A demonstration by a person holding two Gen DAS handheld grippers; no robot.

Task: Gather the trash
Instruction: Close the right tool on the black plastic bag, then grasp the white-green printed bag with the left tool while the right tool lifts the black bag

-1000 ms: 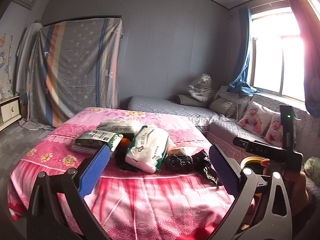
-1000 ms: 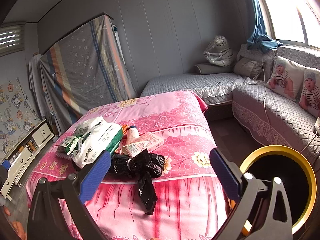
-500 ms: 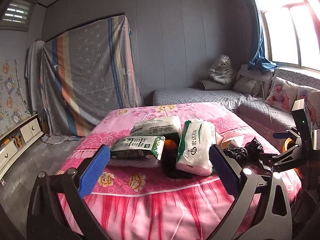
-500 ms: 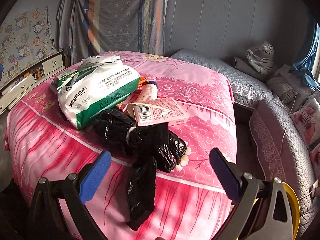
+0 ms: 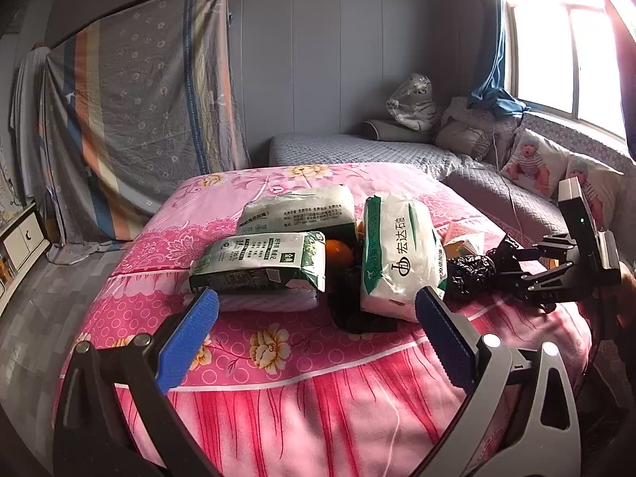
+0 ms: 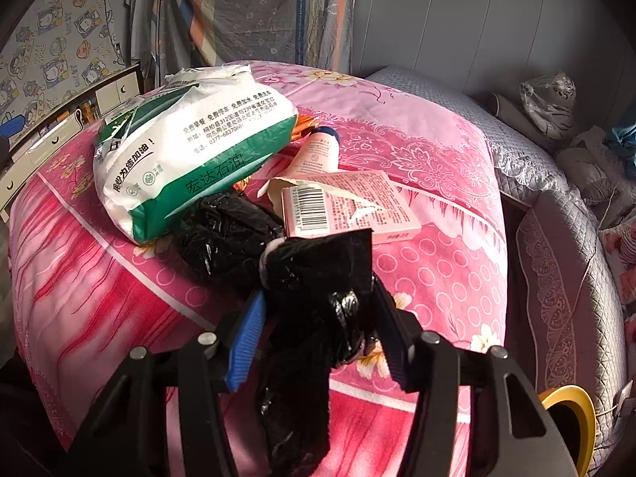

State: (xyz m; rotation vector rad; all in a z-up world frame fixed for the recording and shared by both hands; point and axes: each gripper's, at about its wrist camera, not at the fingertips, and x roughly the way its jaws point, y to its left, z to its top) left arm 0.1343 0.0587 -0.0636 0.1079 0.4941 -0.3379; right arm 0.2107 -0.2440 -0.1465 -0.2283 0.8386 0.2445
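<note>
Trash lies heaped on a pink flowered bedspread point(image 5: 302, 405). A crumpled black plastic bag point(image 6: 318, 278) sits between the blue pads of my right gripper point(image 6: 320, 342), whose jaws are closing and press on it. From the left wrist view that gripper point(image 5: 512, 268) reaches into the same black bag point(image 5: 471, 276) from the right. My left gripper point(image 5: 314, 342) is open in front of the heap, with nothing between its fingers. In the heap are white-and-green packs point(image 5: 397, 262) point(image 5: 262, 262), an orange point(image 5: 338, 252), a torn pink box point(image 6: 349, 206) and a pink tube point(image 6: 318, 151).
A yellow-rimmed bin point(image 6: 572, 417) stands on the floor at the bed's right corner. A grey quilted sofa point(image 5: 497, 194) with printed cushions runs along the right under the window. A low white cabinet point(image 5: 20, 238) stands at the left wall.
The right gripper has come down over the black bag and closed from wide open onto it. The left gripper has moved along the bed edge, still open, and the heap now looks nearer.
</note>
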